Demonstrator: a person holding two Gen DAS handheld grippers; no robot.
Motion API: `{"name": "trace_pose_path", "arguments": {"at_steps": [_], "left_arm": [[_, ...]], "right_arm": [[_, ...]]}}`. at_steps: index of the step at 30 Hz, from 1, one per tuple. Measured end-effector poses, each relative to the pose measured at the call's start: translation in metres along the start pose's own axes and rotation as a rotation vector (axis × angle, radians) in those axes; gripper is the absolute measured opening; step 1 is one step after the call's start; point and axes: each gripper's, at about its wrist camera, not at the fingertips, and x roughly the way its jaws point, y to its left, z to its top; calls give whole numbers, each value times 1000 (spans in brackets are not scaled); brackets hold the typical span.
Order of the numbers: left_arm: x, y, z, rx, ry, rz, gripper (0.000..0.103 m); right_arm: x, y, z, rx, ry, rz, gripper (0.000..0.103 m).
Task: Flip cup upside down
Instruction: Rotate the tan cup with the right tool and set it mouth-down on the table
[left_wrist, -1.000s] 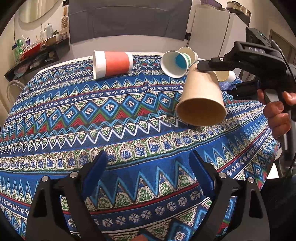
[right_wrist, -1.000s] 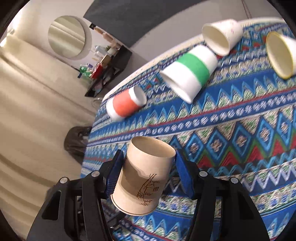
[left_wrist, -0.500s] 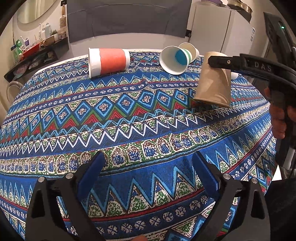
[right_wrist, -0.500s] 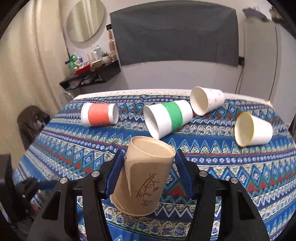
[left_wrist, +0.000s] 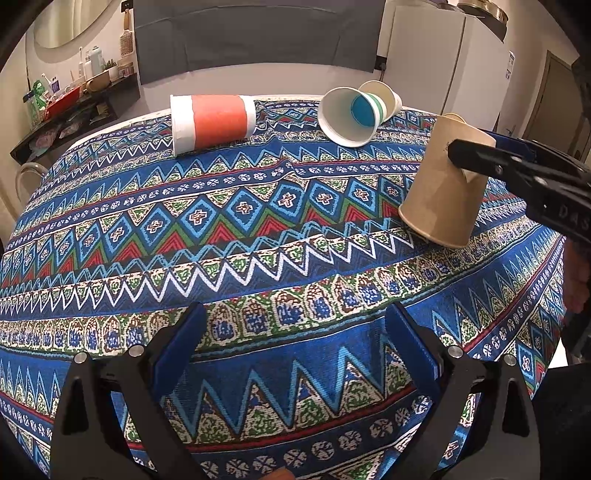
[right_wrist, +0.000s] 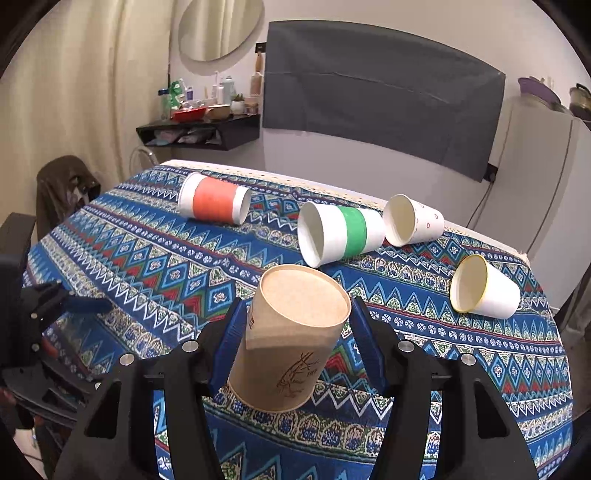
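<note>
My right gripper (right_wrist: 297, 328) is shut on a brown paper cup (right_wrist: 291, 339) with a bamboo drawing. The cup is turned mouth down, base up, slightly tilted, its rim at or just above the patterned tablecloth (right_wrist: 443, 354). In the left wrist view the same brown cup (left_wrist: 441, 184) stands at the right with the right gripper's fingers (left_wrist: 480, 155) on it. My left gripper (left_wrist: 293, 343) is open and empty, low over the cloth near the front edge.
Four other cups lie on their sides at the back: an orange-banded one (right_wrist: 214, 199), a green-banded one (right_wrist: 340, 236), a white one with small prints (right_wrist: 413, 223) and a yellow-rimmed one (right_wrist: 484, 290). A shelf (right_wrist: 199, 129) hangs on the left wall.
My right gripper has rotated the brown cup from lying sideways to mouth down and lowered it toward the cloth. The left gripper has stayed open and nearly still.
</note>
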Motion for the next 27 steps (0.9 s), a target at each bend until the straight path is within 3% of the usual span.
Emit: {"name": "trace_pose_path", "arguments": {"at_steps": [15, 27], "left_arm": [[-2, -27, 1, 17, -11, 20, 95], [-1, -49, 0, 24, -57, 11, 97]], "right_arm": [[-17, -2, -26, -63, 19, 62, 56], [-28, -28, -51, -44, -3, 32, 72]]}}
